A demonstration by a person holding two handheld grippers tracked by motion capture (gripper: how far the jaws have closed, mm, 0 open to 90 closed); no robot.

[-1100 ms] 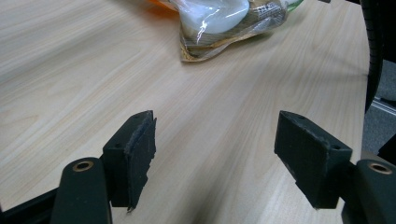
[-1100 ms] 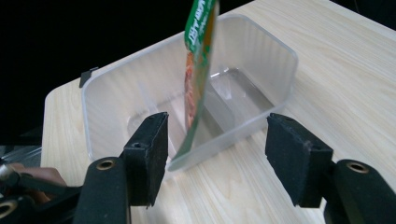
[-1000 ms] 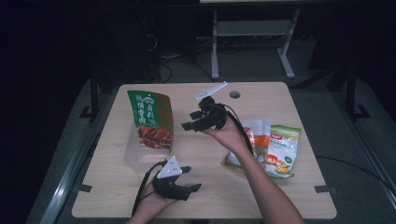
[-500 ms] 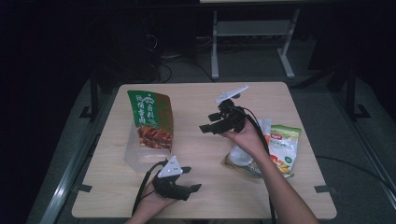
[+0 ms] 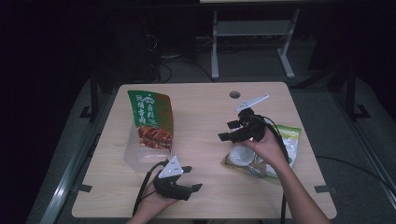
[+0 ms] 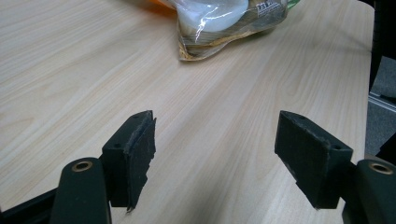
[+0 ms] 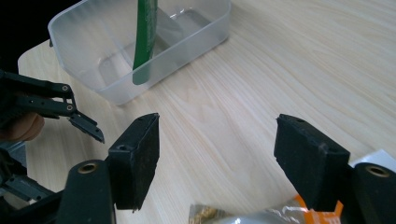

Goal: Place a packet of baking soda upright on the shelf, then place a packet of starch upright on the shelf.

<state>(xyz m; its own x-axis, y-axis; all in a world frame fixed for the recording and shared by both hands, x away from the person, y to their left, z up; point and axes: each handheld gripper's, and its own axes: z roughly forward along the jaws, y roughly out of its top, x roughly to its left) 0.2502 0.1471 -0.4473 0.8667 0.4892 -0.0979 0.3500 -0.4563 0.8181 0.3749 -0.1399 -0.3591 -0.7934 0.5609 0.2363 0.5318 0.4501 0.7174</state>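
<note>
A tall green and brown snack bag (image 5: pixel 150 120) stands upright in a clear plastic bin (image 5: pixel 135 158) at the table's left; the right gripper view shows the clear plastic bin (image 7: pixel 98 70) with the snack bag (image 7: pixel 145 37) edge-on inside it. Clear snack packets (image 5: pixel 243 158) lie at the right, next to a green packet (image 5: pixel 289 140). My right gripper (image 5: pixel 229 130) hovers open just above the clear snack packets (image 7: pixel 243 218), jaws pointing left. My left gripper (image 5: pixel 191 179) rests open near the front edge, aimed across bare wood at the clear snack packets (image 6: pixel 224 23).
The wooden table (image 5: pixel 201 112) has a round cable hole (image 5: pixel 234 94) near its far edge. Bare wood lies between the bin and the packets. A metal stand (image 5: pixel 252 42) is on the dark floor beyond. The table's right edge (image 6: pixel 371 70) is close to the packets.
My right gripper has drawn back from the table's middle, moving right and toward the front, and now hangs over the snack packets. The left gripper has stayed put.
</note>
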